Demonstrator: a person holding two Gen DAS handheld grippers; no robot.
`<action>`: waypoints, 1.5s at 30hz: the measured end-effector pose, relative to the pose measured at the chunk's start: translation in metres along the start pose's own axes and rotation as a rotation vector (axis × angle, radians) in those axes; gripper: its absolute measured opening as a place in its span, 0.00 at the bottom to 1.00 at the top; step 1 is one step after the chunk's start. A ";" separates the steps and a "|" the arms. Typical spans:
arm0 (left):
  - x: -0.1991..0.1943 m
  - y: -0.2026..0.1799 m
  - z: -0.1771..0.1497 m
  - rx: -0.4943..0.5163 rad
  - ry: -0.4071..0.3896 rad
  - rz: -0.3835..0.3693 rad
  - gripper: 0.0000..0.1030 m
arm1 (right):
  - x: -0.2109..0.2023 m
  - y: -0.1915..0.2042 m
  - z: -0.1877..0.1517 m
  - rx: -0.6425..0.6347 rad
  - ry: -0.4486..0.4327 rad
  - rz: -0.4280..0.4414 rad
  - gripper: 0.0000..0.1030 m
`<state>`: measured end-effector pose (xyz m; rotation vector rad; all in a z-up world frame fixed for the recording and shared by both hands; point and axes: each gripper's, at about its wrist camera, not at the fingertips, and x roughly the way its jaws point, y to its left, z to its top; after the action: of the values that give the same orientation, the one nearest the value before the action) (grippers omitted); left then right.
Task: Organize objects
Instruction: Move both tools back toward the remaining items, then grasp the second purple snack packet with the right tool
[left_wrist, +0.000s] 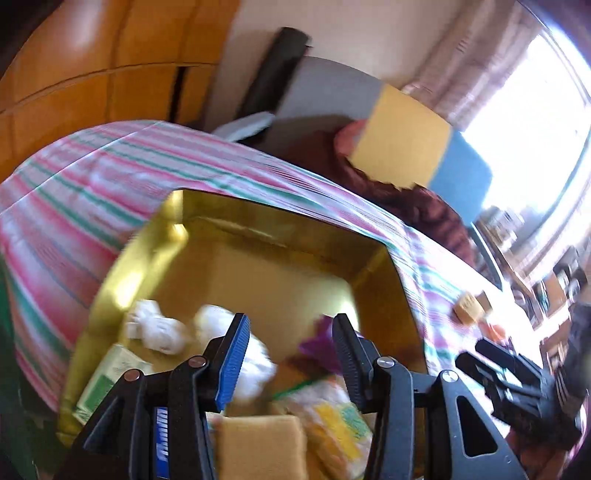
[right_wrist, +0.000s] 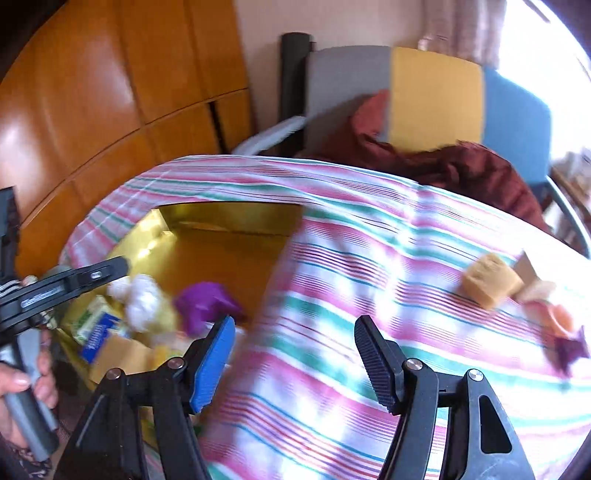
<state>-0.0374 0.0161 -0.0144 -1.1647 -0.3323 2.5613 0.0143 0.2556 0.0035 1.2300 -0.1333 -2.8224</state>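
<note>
A gold box (left_wrist: 147, 266) sits on the striped tablecloth (left_wrist: 74, 192). In it lie white crumpled items (left_wrist: 159, 332), a purple object (left_wrist: 317, 343), a tan sponge (left_wrist: 258, 443), a green packet (left_wrist: 107, 384) and a yellow-patterned bag (left_wrist: 332, 417). My left gripper (left_wrist: 288, 354) is open and empty, above the box. My right gripper (right_wrist: 295, 362) is open and empty over the cloth, right of the box (right_wrist: 229, 218). A tan sponge block (right_wrist: 487, 280) and small orange and purple items (right_wrist: 561, 325) lie on the cloth at the right. The purple object (right_wrist: 203, 302) also shows there.
A chair with grey, yellow and blue back (right_wrist: 436, 96) stands behind the table with a dark red cloth (right_wrist: 461, 166) on it. A wooden cabinet (right_wrist: 92, 92) is at the left. A bright window is at the right.
</note>
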 end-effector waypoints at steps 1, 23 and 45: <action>0.000 -0.009 -0.003 0.026 0.002 -0.021 0.46 | -0.001 -0.010 -0.004 0.018 0.000 -0.030 0.66; 0.000 -0.157 -0.083 0.379 0.172 -0.295 0.52 | -0.044 -0.291 -0.043 0.308 -0.014 -0.480 0.85; 0.035 -0.207 -0.105 0.472 0.288 -0.299 0.55 | -0.010 -0.323 -0.066 0.376 -0.002 -0.380 0.39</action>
<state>0.0580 0.2295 -0.0371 -1.1702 0.1513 2.0260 0.0626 0.5740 -0.0669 1.4584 -0.5025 -3.2297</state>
